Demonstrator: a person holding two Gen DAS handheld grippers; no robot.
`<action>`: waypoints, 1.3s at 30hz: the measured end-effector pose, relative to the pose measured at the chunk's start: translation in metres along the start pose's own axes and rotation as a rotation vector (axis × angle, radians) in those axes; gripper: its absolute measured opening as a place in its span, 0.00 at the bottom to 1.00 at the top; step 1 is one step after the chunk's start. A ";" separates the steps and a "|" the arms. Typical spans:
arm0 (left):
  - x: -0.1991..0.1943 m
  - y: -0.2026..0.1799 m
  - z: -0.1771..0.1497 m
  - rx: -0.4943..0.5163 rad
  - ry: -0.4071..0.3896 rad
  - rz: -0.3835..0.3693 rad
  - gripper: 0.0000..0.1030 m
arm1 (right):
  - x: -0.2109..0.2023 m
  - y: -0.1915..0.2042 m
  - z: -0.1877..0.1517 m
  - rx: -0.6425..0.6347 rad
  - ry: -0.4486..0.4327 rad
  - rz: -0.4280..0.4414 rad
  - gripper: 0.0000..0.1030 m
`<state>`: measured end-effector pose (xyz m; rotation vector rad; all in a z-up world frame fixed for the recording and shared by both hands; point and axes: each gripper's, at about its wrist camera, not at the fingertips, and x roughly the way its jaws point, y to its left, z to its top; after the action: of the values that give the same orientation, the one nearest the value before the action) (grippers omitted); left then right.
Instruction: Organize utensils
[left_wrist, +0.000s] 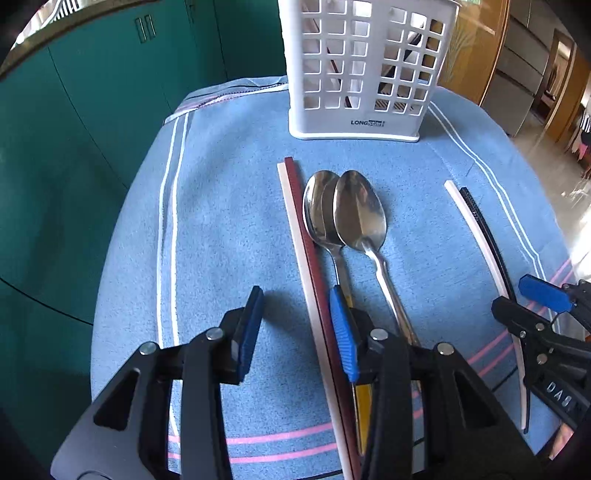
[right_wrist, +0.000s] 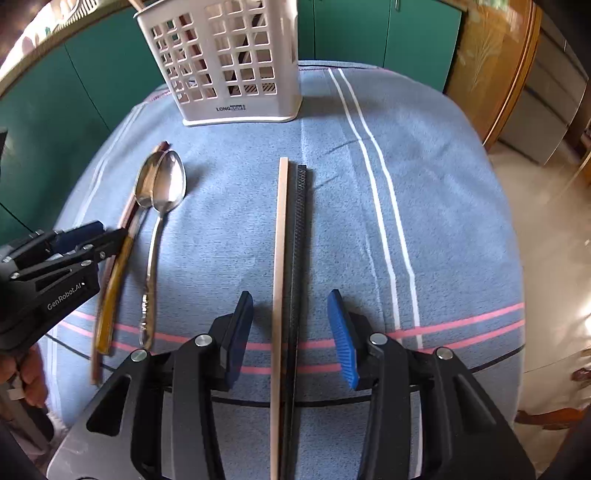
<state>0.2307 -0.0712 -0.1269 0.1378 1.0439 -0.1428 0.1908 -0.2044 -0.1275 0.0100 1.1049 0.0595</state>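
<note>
blue cloth (right_wrist: 221, 229); both the left hand-held gripper (left_wrist: 295, 332) and right hand-held gripper (right_wrist: 291, 332) seem spread, gripping nothing.

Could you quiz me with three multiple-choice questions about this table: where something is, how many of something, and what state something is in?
1. Where does the white plastic lattice utensil holder stand?
A. at the far end of the blue striped cloth
B. on the floor
C. lying on the spoons

2. How many shiny metal spoons lie on the cloth?
A. none
B. two
C. five

3. How is the right tool set?
A. clamped on a spoon
B. inside the holder
C. open, its blue pads either side of the pale stick and black stick

Answers: 1 A, the holder stands upright beyond the utensils. 2 B, two bowls overlap side by side. 3 C, a gap shows on both sides of the sticks.
</note>
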 end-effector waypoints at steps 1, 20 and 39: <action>0.000 0.001 0.000 -0.007 0.001 -0.008 0.32 | 0.001 0.002 0.000 -0.011 -0.004 -0.013 0.41; -0.047 0.035 -0.014 -0.142 -0.075 -0.163 0.11 | -0.031 -0.016 -0.001 0.044 -0.041 0.105 0.16; -0.015 0.044 -0.025 -0.160 0.014 -0.098 0.26 | -0.012 -0.026 -0.001 0.059 -0.016 0.008 0.59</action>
<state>0.2100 -0.0223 -0.1248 -0.0573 1.0721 -0.1464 0.1857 -0.2314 -0.1180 0.0679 1.0908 0.0336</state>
